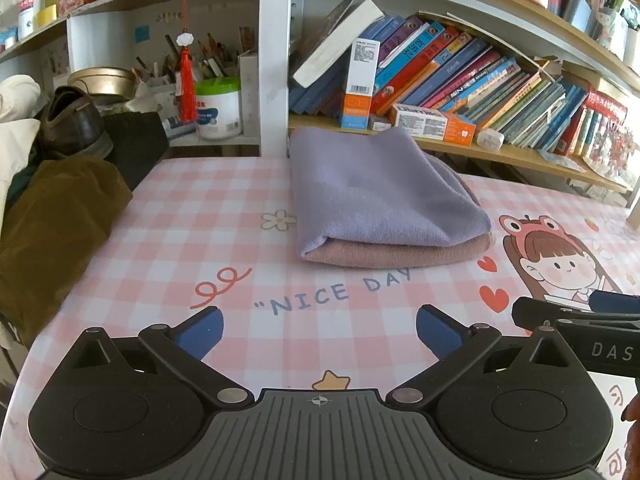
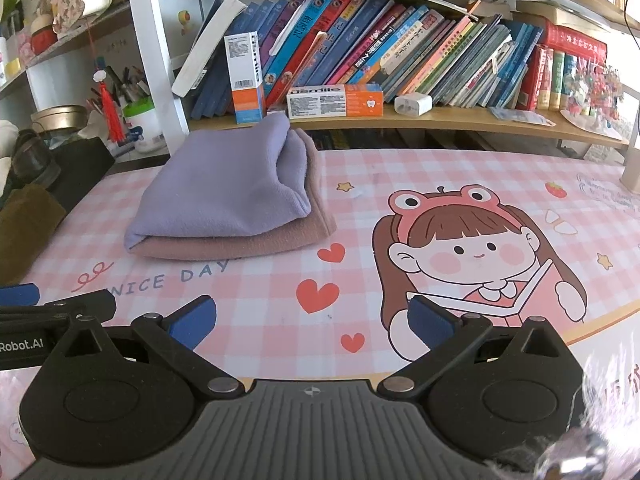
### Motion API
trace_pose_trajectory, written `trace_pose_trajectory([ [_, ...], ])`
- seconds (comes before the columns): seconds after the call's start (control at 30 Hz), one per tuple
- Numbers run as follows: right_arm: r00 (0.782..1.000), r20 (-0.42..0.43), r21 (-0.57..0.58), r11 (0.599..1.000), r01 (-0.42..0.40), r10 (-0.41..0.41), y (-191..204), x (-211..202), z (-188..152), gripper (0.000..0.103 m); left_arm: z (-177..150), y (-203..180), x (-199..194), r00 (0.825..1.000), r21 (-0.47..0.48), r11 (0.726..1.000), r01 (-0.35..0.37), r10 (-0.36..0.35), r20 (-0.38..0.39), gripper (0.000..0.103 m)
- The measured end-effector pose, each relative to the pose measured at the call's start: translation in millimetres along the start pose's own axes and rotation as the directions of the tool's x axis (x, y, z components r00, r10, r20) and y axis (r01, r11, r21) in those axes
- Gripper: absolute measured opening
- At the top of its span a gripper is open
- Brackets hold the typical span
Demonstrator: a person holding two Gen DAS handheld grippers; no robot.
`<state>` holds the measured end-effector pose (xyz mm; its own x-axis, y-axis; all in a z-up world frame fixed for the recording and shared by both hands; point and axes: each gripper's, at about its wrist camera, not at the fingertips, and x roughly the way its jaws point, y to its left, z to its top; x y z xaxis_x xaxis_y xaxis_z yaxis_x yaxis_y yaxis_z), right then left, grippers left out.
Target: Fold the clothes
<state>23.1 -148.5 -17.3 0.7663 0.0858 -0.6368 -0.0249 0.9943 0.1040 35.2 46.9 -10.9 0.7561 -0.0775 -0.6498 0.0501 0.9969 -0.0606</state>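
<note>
Item: two folded cloths, stacked on the counter (image 1: 168, 208), which was covered with a pink checked cloth printed with "NICE DAY" and a cartoon girl. The purple cloth (image 1: 376, 192) was laid on top of the pink cloth (image 1: 400, 254), whose edge was seen below and to the right of it; the stack was placed toward the back of the counter, just in front of the bookshelf (image 2: 440, 120). The left hand-held gripper (image 1: 320, 330) was held released above the counter's near edge, its blue fingers spread wide with nothing between them, well apart from the stack. The right hand-held gripper (image 2: 312, 322) was likewise held released and empty, over the printed girl, to the right of the stack. The two grippers were positioned side by side, each caught at the edge of the other's view. Leaning books (image 2: 360, 40) and boxes were recorded on the shelf behind. A brown garment (image 1: 56, 232) was noted at the counter's left edge, with a dark shoe (image 1: 72, 120) behind it.
</note>
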Motion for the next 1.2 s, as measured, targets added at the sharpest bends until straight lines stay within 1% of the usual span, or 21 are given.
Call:
trace_pose_trajectory([
  [0.97, 1.000, -0.016, 0.001, 1.000, 0.000, 0.000, -1.2, 2.6, -3.3, 0.103, 1.5, 1.3, 1.8, 1.000, -0.012, 1.000, 0.005, -0.005, -0.012, 0.103],
  [1.2, 1.000, -0.020, 0.003, 1.000, 0.001, -0.001, -1.5, 4.1, -3.8, 0.103, 0.1, 2.7, -0.8, 1.000, -0.020, 1.000, 0.023, -0.023, 0.011, 0.103],
])
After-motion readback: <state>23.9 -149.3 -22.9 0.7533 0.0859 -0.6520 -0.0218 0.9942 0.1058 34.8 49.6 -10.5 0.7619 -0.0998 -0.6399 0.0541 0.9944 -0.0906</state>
